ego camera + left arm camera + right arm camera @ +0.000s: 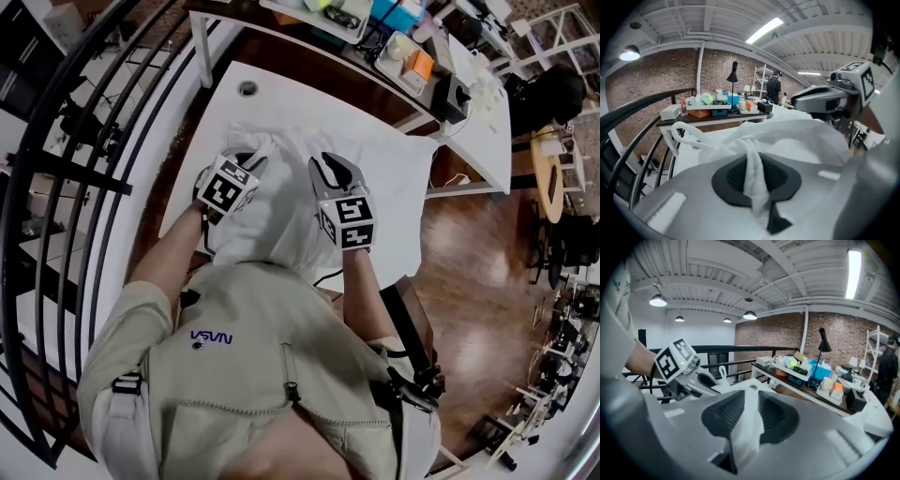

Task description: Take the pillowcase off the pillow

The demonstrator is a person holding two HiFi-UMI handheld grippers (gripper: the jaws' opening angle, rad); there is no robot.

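Observation:
A white pillow in its white pillowcase [281,202] lies on the white table [225,108] in front of me, bunched up toward my chest. In the head view my left gripper [249,163] and right gripper [326,161] sit side by side on the raised near end of the fabric. The left gripper view shows my left gripper [754,164] shut on a twisted fold of the pillowcase [752,176], with the right gripper [820,99] just beyond. The right gripper view shows my right gripper [747,420] shut on a thin fold of the pillowcase [749,430].
A black curved railing [94,150] runs close along the table's left side. Behind it stands a second table [309,37] with trays, boxes and a black lamp [733,75]. Wooden floor lies to the right. A person [774,89] stands far back.

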